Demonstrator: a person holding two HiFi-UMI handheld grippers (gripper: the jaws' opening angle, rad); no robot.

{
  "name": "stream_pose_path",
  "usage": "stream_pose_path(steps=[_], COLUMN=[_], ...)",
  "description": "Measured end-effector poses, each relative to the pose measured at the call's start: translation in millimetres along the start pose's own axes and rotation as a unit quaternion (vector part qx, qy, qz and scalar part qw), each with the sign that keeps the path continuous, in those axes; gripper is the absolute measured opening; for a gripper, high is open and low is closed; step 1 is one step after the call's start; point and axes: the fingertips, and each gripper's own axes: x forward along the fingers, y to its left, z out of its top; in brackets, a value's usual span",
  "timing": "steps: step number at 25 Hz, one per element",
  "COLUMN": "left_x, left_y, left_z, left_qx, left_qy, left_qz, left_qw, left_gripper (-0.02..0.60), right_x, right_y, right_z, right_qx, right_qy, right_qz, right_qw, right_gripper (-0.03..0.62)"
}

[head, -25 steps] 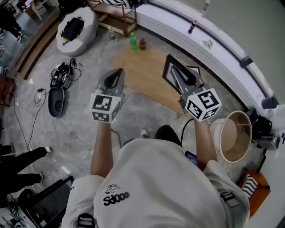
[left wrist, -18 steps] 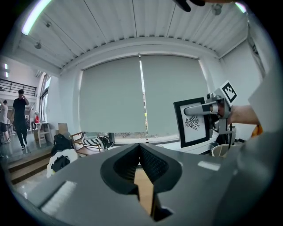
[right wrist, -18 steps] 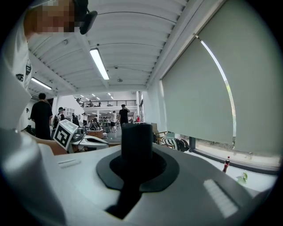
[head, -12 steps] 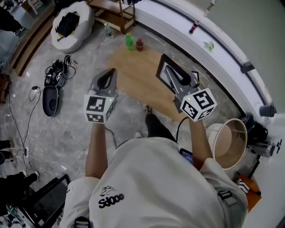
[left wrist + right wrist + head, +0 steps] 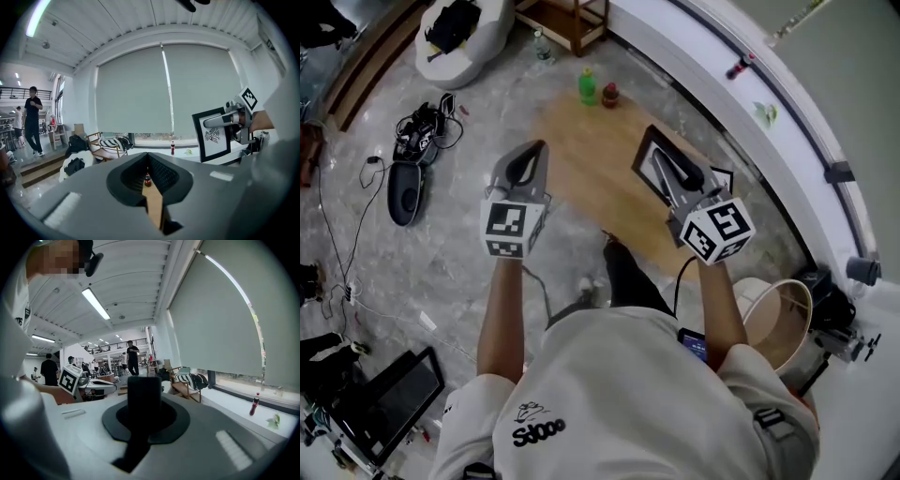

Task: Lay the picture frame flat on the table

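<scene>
The picture frame (image 5: 643,156), black-edged with a white print, is held upright in the air over the right part of the low wooden table (image 5: 581,141). My right gripper (image 5: 664,161) is shut on it. In the right gripper view the frame's dark edge (image 5: 144,392) stands between the jaws. The left gripper view shows the frame (image 5: 214,137) from the front, with the right gripper (image 5: 225,120) clamped on its side. My left gripper (image 5: 528,152) hovers over the table's left edge, shut with nothing in it (image 5: 148,160).
A green bottle (image 5: 587,86) and a red bottle (image 5: 609,94) stand at the table's far end. A white curved sill (image 5: 703,66) runs behind it. A beige bin (image 5: 773,314) is at the right. Cables and bags (image 5: 417,150) lie on the floor at the left.
The head camera has shifted, so the scene has slid a little. Both grippers keep much the same stance, and the frame stays upright in the right gripper.
</scene>
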Motion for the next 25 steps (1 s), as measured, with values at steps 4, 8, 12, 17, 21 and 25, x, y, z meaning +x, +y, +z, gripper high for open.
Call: stream_pose_path(steps=[4, 8, 12, 17, 21, 25], left_x=[29.0, 56.1, 84.8, 114.4, 129.2, 138.2], left_y=[13.7, 15.4, 15.4, 17.4, 17.3, 18.5], left_z=[-20.1, -40.2, -58.1, -91.2, -121.3, -150.0], left_qx=[-0.009, -0.014, -0.012, -0.03, -0.047, -0.067], left_qy=[0.02, 0.04, 0.052, 0.078, 0.093, 0.103], left_qz=[0.007, 0.003, -0.006, 0.003, -0.001, 0.001], left_qw=[0.9997, 0.9991, 0.9986, 0.9965, 0.9945, 0.9924], left_gripper=[0.01, 0.009, 0.01, 0.01, 0.009, 0.009], right_x=[29.8, 52.3, 73.7, 103.2, 123.1, 138.2], right_y=[-19.1, -41.2, -63.8, -87.9, -97.9, -105.1], right_z=[-13.0, -24.8, -41.2, -70.6, -96.3, -126.3], right_qx=[0.006, 0.018, 0.041, 0.057, 0.063, 0.074], right_qy=[0.017, 0.028, 0.031, 0.048, 0.062, 0.08], right_qz=[0.007, 0.01, 0.013, 0.015, 0.017, 0.022], right_qw=[1.0, 0.999, 0.999, 0.997, 0.996, 0.994], right_gripper=[0.015, 0.015, 0.015, 0.015, 0.015, 0.015])
